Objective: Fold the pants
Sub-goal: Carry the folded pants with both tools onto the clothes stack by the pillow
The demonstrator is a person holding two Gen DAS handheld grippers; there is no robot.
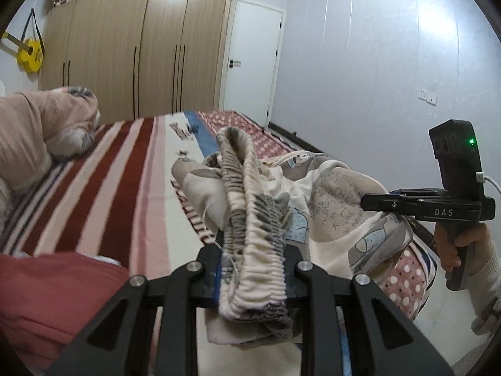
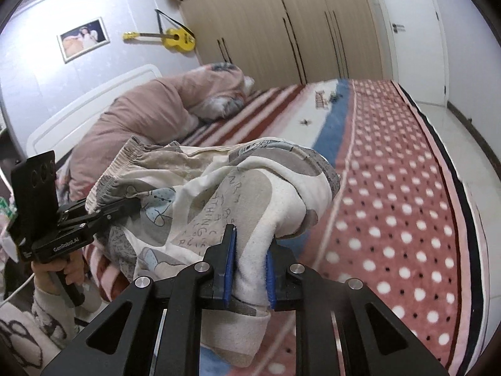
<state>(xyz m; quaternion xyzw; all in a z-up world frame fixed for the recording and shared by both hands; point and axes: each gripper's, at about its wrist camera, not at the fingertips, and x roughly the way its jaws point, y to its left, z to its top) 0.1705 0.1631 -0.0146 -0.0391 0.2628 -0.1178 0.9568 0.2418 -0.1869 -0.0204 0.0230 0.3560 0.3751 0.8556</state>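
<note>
The pants point(image 1: 313, 206) are cream with grey and blue cartoon prints, bunched and held up over the bed. My left gripper point(image 1: 255, 269) is shut on their gathered elastic waistband point(image 1: 250, 219). My right gripper point(image 2: 250, 269) is shut on a thick fold of the cream pants cloth point(image 2: 256, 194). The right gripper also shows in the left wrist view point(image 1: 407, 203), at the pants' right side. The left gripper shows in the right wrist view point(image 2: 116, 208), at the waistband point(image 2: 125, 159).
The bed carries a blanket with red and white stripes point(image 1: 119, 169) and a pink polka-dot part point(image 2: 391, 188). A pink duvet heap point(image 2: 150, 109) lies at the head. A red cloth point(image 1: 53, 294) lies near left. Wardrobes point(image 1: 141, 40), a door point(image 1: 253, 59) and floor point(image 2: 463, 144) surround the bed.
</note>
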